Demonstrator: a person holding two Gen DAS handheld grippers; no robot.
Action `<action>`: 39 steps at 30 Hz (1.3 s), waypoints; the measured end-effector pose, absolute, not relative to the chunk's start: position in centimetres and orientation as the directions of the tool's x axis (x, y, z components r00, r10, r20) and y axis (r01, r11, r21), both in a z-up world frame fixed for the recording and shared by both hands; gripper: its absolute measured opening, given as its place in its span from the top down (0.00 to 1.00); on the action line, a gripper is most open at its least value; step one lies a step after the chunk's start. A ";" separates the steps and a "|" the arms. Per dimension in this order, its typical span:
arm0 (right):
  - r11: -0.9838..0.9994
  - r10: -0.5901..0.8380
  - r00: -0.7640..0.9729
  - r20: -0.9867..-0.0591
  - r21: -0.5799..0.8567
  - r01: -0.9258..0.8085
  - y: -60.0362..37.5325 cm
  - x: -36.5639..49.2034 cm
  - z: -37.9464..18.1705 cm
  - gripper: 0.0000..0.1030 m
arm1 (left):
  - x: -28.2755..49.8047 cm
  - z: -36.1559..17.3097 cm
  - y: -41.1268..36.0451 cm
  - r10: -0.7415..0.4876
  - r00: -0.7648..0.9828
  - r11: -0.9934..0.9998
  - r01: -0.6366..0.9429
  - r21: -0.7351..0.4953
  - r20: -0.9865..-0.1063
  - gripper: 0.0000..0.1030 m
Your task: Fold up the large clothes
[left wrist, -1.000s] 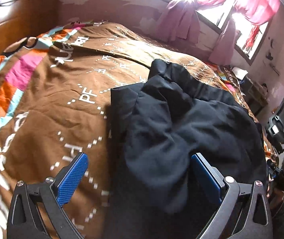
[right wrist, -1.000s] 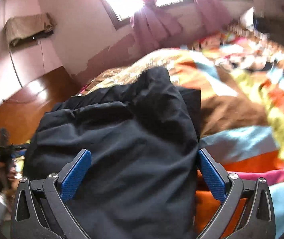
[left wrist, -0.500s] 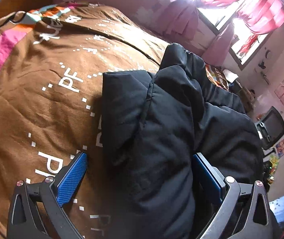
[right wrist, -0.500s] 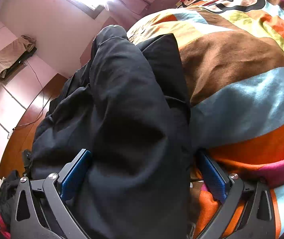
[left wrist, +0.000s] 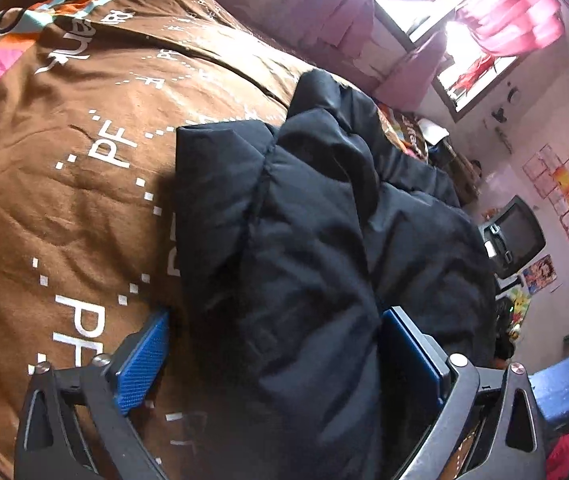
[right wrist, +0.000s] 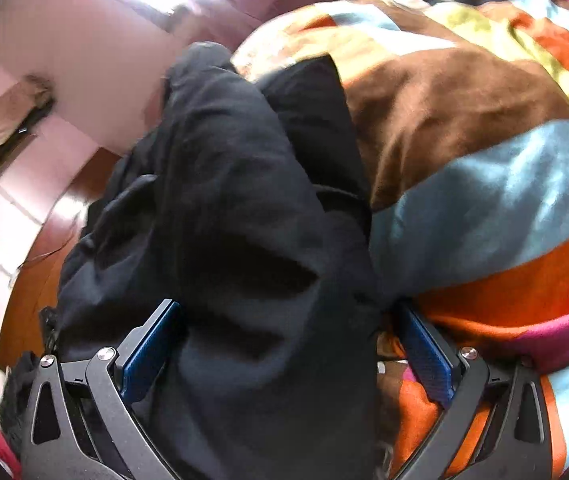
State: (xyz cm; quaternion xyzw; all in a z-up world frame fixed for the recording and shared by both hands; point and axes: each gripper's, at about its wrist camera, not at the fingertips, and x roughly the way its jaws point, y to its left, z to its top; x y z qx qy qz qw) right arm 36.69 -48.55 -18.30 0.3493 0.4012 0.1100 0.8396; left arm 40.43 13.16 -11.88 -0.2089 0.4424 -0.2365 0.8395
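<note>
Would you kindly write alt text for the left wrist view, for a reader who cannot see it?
A bulky black jacket lies bunched on a brown bedspread with white lettering, filling the space between the open left gripper and its blue-padded fingers. Behind are pink curtains at a bright window.

The black jacket (left wrist: 316,248) runs off the bottom edge of both views, so its lower part is unseen. It covers the bedspread (left wrist: 76,168) beneath it and hides the tip of one blue finger (right wrist: 424,344) of the right gripper (right wrist: 284,344). The right wrist view is motion-blurred; the bedspread's cartoon print is unreadable there. The small posters (left wrist: 540,276) on the far wall are too tiny to make out.
</note>
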 end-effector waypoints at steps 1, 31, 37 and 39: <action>0.732 0.455 0.644 -0.614 0.671 0.123 -48.4 36.8 -18.1 0.01 | 40.3 -11.8 13.1 -0.586 0.493 0.798 0.211 -0.565 -0.643 0.11; 0.861 0.410 0.829 -0.381 0.461 -0.215 -35.6 42.7 5.4 0.87 | 38.5 5.7 17.5 -0.282 0.786 0.924 0.067 -0.377 -0.550 0.86; 0.905 0.350 0.731 -0.586 0.413 -0.102 -32.0 47.5 -1.7 0.83 | 42.3 -1.2 20.2 -0.254 0.725 0.905 -0.056 -0.422 -0.640 0.84; 0.921 0.289 0.704 -0.649 0.390 -0.019 -32.4 48.1 -4.6 0.81 | 42.7 -3.8 20.2 -0.248 0.717 0.912 -0.055 -0.407 -0.652 0.80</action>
